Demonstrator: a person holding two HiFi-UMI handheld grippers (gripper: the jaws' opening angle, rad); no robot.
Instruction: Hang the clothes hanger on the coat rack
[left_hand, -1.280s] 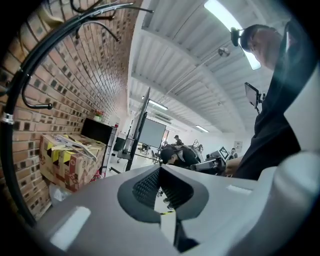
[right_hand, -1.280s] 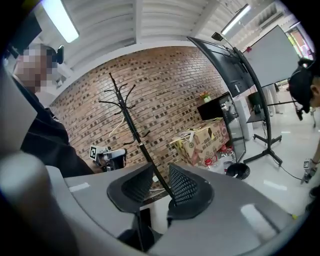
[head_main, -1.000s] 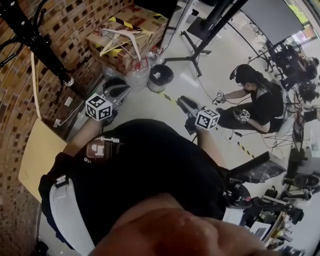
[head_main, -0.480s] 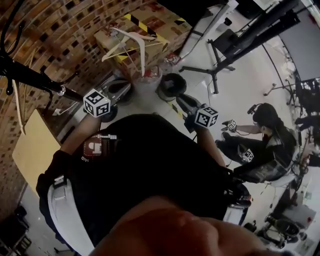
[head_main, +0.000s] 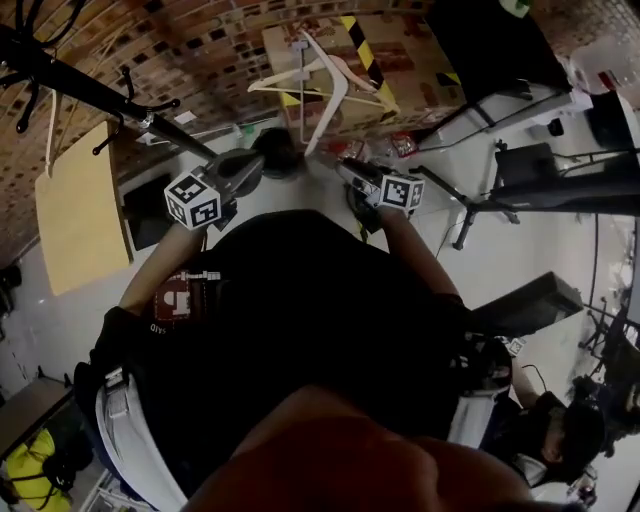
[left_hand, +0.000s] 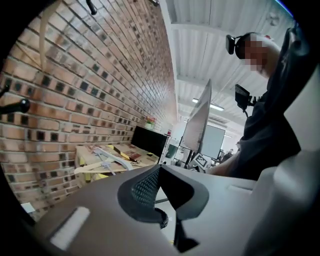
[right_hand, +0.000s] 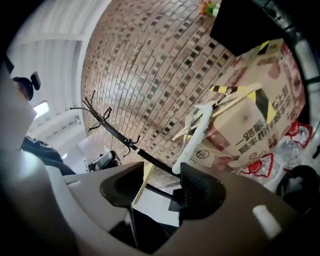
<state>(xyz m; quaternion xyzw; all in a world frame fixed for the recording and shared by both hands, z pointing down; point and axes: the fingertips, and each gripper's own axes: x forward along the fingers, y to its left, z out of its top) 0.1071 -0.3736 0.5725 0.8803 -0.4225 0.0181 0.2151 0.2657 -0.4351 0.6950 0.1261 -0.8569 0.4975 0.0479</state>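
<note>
Two hangers lie on a cardboard box (head_main: 400, 60) by the brick wall: a white hanger (head_main: 332, 95) over a wooden hanger (head_main: 290, 85). The right gripper view shows the white hanger (right_hand: 197, 135) and the box (right_hand: 250, 120) ahead, at a distance. A black coat rack (head_main: 90, 85) with hooks leans across the upper left; it also shows as the coat rack (right_hand: 115, 132) beyond the right jaws. My right gripper (head_main: 350, 172) is open; its jaws have just been opening with nothing between them. My left gripper (head_main: 245, 170) looks shut and empty, pads meeting (left_hand: 160, 170).
A pale wooden board (head_main: 75, 210) stands at the left by the wall. A black bin (head_main: 275, 150) sits below the box, with plastic bottles (right_hand: 295, 140) beside it. Black stand legs (head_main: 530, 180) spread over the floor at the right.
The view has swung, so the box with hangers now lies straight ahead. Both grippers have moved toward it, the right one further. The right jaws have opened wider.
</note>
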